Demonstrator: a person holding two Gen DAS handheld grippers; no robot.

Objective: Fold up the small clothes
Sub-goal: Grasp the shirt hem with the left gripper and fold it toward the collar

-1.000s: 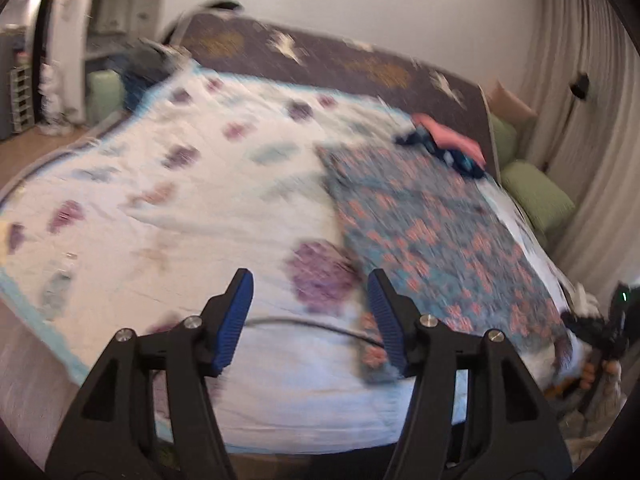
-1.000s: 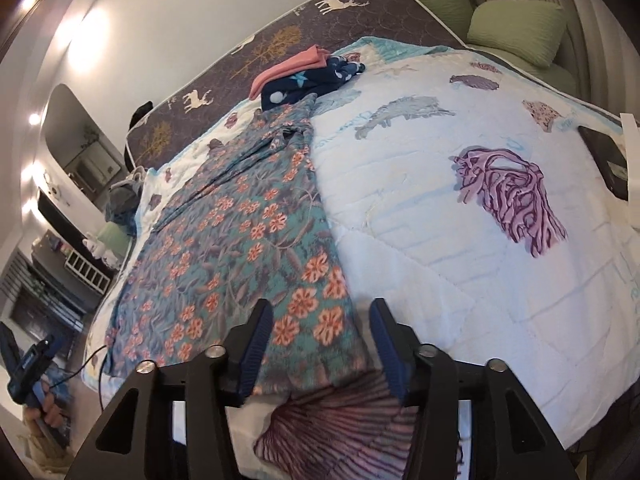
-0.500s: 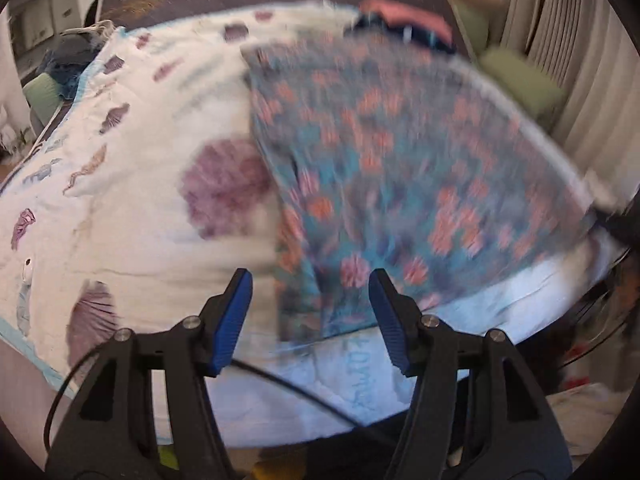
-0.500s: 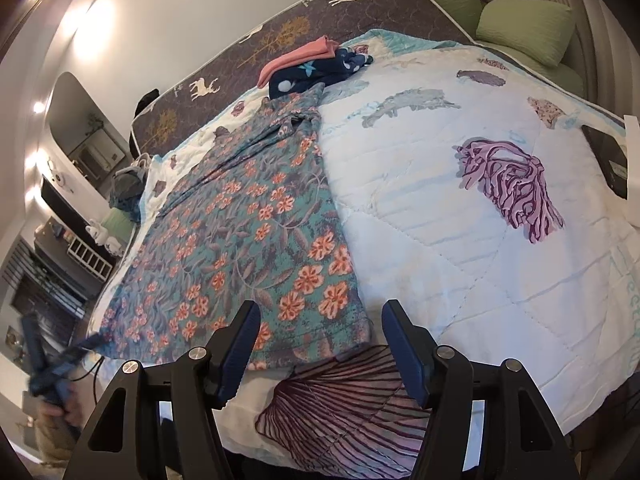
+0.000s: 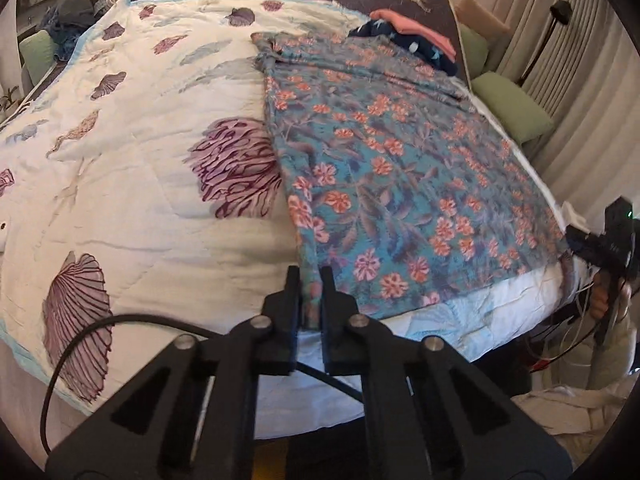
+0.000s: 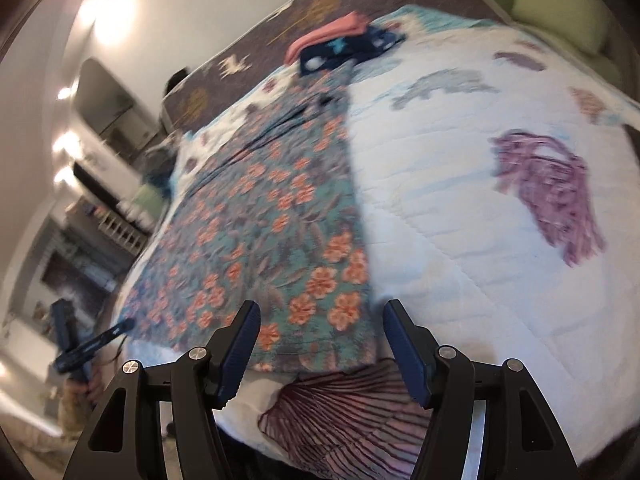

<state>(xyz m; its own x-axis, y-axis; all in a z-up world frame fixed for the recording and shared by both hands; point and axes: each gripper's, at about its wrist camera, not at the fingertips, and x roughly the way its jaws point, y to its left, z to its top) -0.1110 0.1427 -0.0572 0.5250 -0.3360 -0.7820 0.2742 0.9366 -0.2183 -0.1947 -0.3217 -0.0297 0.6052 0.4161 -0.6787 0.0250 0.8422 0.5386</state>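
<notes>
A teal garment with orange flowers [image 5: 400, 184] lies spread flat on the bed's white quilt [image 5: 140, 168]. My left gripper [image 5: 310, 280] is shut on the garment's near corner at the bed's front edge. In the right wrist view the same garment [image 6: 264, 232] lies ahead and to the left. My right gripper [image 6: 320, 316] is open, its blue-padded fingers astride the garment's other near corner, just above the hem. The right gripper also shows small at the right edge of the left wrist view [image 5: 600, 244].
A folded pink and navy pile [image 5: 408, 40] sits at the head of the bed, also in the right wrist view [image 6: 344, 40]. Green pillows [image 5: 516, 108] and curtains stand beside the bed. A black cable [image 5: 100, 328] runs over the quilt's front edge.
My left gripper swung right to the garment's near corner and shut on it. My right gripper opened wider and moved in closer over its corner.
</notes>
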